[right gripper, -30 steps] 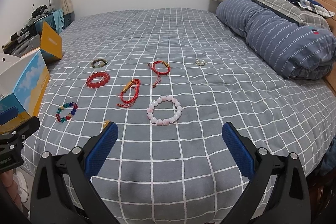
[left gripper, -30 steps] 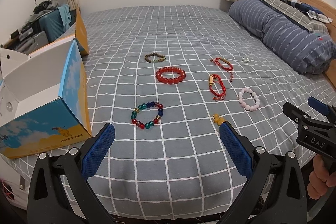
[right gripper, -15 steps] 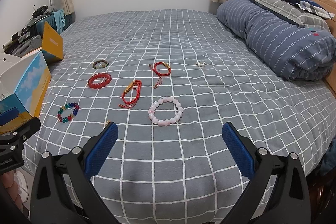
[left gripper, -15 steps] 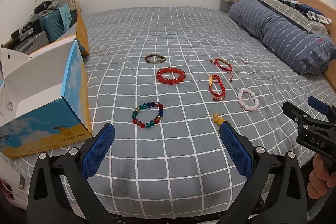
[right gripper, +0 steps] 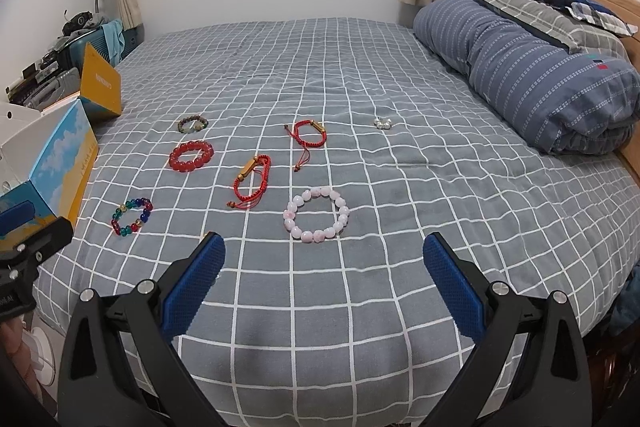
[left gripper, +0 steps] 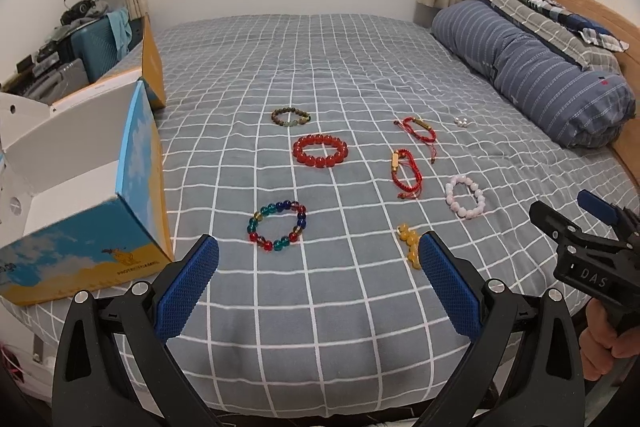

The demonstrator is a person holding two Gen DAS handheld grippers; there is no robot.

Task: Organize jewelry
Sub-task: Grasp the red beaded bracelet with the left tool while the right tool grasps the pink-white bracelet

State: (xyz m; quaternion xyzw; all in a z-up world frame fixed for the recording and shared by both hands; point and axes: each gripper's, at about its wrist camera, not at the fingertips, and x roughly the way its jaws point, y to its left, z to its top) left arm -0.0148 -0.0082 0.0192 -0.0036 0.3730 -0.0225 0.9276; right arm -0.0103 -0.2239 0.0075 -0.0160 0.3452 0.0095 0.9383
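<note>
Left wrist view: we see the bed under both grippers, the open box left of our left gripper, jaws spread and empty. Our right gripper likewise gapes behind the pink bracelet; the yellow bracelet touches the left gripper's right jaw.

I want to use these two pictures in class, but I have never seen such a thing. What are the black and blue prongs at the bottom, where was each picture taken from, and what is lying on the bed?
A person holds a hand-operated gripper in each hand, and each gripper has a camera looking forward along its two blue-padded jaws. One picture comes from the left gripper, the other from the right gripper. Both are open and hold nothing.

On the checked bed lie bracelets: a multicoloured bracelet, a red bead bracelet, a pink bracelet, a brown bracelet, two red cord bracelets and a yellow piece. An open box stands at the left.
</note>
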